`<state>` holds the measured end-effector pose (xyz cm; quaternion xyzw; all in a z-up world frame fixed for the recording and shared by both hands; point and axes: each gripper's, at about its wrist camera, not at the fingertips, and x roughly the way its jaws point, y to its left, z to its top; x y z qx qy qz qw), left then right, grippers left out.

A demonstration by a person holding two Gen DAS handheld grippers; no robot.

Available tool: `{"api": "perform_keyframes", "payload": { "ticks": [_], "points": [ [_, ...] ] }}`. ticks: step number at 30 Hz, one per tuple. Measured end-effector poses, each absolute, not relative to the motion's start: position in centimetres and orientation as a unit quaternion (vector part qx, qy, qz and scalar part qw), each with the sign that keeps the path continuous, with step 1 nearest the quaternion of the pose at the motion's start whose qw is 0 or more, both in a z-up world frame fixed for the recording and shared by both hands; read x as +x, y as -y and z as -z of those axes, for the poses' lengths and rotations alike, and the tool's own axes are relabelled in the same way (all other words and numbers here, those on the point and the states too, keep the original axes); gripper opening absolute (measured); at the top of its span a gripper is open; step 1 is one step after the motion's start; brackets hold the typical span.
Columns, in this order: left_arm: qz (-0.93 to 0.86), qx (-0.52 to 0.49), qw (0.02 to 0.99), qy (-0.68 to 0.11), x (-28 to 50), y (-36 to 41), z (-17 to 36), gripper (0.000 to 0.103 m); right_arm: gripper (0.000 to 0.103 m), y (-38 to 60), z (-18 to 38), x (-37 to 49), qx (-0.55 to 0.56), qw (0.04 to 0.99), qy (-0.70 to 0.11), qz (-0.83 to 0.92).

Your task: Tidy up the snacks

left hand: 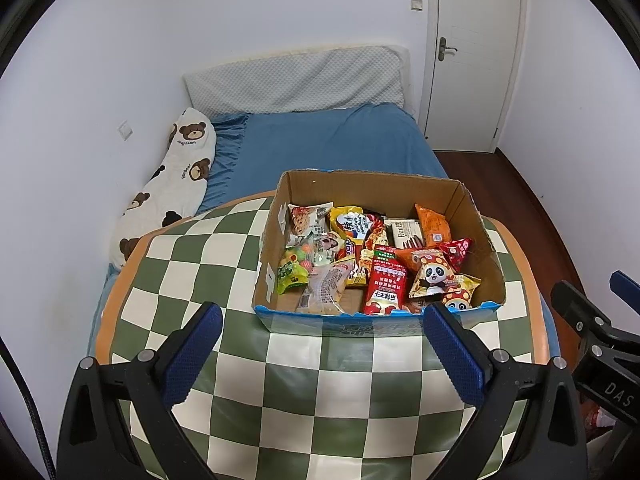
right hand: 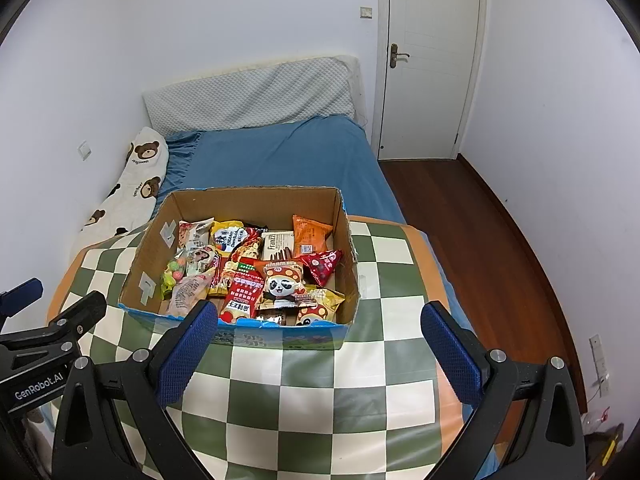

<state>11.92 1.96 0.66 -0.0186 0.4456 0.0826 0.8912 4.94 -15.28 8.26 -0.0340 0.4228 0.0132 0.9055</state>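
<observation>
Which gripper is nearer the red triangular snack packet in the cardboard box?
Right, by a little. The right gripper sits before the box's right half, where the red triangular packet lies; the left gripper sits before its left half.

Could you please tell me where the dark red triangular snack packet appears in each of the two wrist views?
Left wrist view: the dark red triangular packet lies right of centre, near the right wall of the cardboard box.
Right wrist view: the same packet sits near the picture's middle, again by the box's right wall.
Shared landmark: the orange packet lies just behind it in both.
</observation>
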Motion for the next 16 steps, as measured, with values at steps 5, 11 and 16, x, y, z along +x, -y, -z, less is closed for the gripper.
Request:
{"api": "perform_keyframes", "payload": {
  "ticks": [5, 11, 16],
  "points": [
    [-0.083, -0.018, 0.892, -0.445, 11.88, -1.97, -0.58, 0.103, 0.103, 15.25, -8.27, 4.81, -0.034, 0.906, -0.423, -0.013],
    [-0.082, -0.018, 0.891, -0.445, 11.85, -1.97, -0.56, 0.103, 0.103, 15.37, -8.21, 4.89, -0.033, 0.905, -0.424, -0.014],
    [-0.082, -0.015, 0.893, -0.442, 11.86, -1.98, -0.66, 0.103, 0.103, 15.35, -7.77, 4.76, -0.033, 0.904, -0.426, -0.015]
  ]
}}
